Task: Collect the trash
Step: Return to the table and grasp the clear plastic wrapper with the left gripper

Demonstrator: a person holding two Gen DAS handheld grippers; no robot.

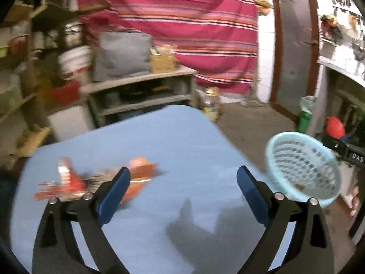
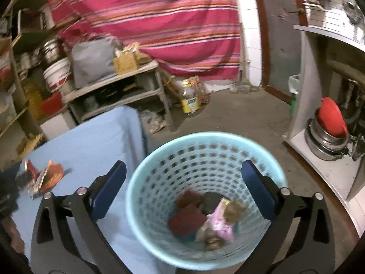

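Trash [image 1: 95, 182], prob. wrappers, lies just left of wide-open left hand-held gripper [image 1: 183, 175].

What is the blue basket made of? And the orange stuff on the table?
The basket looks like light blue moulded plastic: smooth rim, walls full of even holes. The orange wrappers look like thin, crinkly, shiny plastic or foil, though blur leaves that unsure. They lie on the table, which is covered in what seems a matte blue cloth.

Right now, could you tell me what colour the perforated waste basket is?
The basket is light blue, clearest in the right wrist view.
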